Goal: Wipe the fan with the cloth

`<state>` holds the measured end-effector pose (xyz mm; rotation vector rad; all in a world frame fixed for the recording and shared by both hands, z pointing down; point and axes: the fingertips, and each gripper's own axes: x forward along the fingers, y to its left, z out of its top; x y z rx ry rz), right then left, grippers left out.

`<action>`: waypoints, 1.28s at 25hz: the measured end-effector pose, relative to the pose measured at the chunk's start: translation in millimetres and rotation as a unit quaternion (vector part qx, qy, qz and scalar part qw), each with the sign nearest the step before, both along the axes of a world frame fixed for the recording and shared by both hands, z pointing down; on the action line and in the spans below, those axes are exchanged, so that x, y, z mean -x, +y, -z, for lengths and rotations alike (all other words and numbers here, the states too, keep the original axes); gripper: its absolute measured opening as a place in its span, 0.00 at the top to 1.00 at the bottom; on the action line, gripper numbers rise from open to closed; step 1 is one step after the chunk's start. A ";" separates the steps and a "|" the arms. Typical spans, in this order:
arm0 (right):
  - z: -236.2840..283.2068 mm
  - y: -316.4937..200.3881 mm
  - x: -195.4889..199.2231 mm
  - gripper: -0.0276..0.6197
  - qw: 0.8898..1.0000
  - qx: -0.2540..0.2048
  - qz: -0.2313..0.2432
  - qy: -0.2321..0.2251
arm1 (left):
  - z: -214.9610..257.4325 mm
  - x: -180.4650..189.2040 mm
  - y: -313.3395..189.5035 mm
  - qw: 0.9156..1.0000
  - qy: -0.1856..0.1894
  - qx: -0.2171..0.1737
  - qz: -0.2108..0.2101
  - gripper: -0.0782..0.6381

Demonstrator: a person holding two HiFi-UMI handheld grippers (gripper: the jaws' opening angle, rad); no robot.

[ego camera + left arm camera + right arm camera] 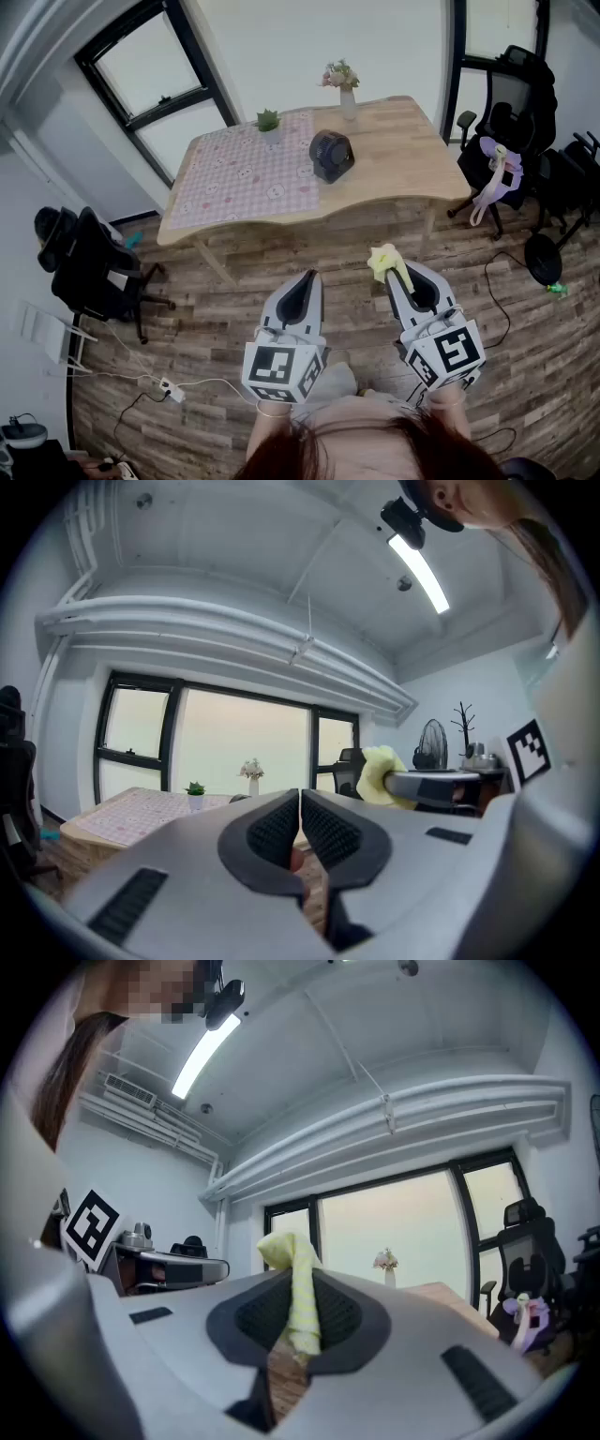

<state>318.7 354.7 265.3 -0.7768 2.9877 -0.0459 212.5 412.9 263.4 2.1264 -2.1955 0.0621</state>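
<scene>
Yellow crumpled cloth (385, 260) in right gripper (400, 274), round black fan (331, 156) on table (412, 150)

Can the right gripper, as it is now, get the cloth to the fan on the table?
Probably not yet. The right gripper, shut on the cloth, hangs over the floor, well short of the table where the fan stands. Nothing blocks the way; stepping closer should do.
</scene>
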 end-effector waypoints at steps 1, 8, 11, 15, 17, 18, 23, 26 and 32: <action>0.3 -2.7 2.4 0.89 1.000 0.003 0.002 -0.006 | -1.2 2.2 -3.1 1.000 0.001 0.000 0.000 0.87; 2.3 -29.0 28.6 0.88 0.999 0.022 0.011 -0.024 | -4.6 27.1 -32.8 1.000 0.002 0.002 -0.010 0.87; 1.2 -45.4 42.8 0.88 0.999 0.037 0.006 -0.024 | -5.2 40.3 -48.3 1.000 -0.001 0.005 -0.018 0.87; 2.8 -64.3 65.2 0.88 0.999 0.040 0.001 -0.021 | -5.8 63.5 -66.3 1.000 0.003 0.006 -0.024 0.87; 3.4 -73.6 77.7 0.88 0.999 0.046 0.001 -0.025 | -5.1 75.2 -75.7 1.000 0.003 0.007 -0.030 0.87; 3.7 -78.1 83.8 0.88 0.998 0.050 0.002 -0.029 | -4.4 80.7 -80.5 0.999 0.002 0.008 -0.033 0.87; 2.7 -97.6 114.4 0.88 0.998 0.057 0.002 -0.029 | -1.8 110.0 -101.2 0.999 0.013 0.007 -0.047 0.87; 2.0 -107.9 133.4 0.88 0.998 0.062 0.002 -0.025 | -4.2 126.6 -111.8 0.998 0.015 0.013 -0.053 0.87; -0.1 -121.0 170.0 0.88 0.998 0.058 0.003 -0.006 | -10.9 156.2 -128.2 0.997 0.036 0.017 -0.073 0.87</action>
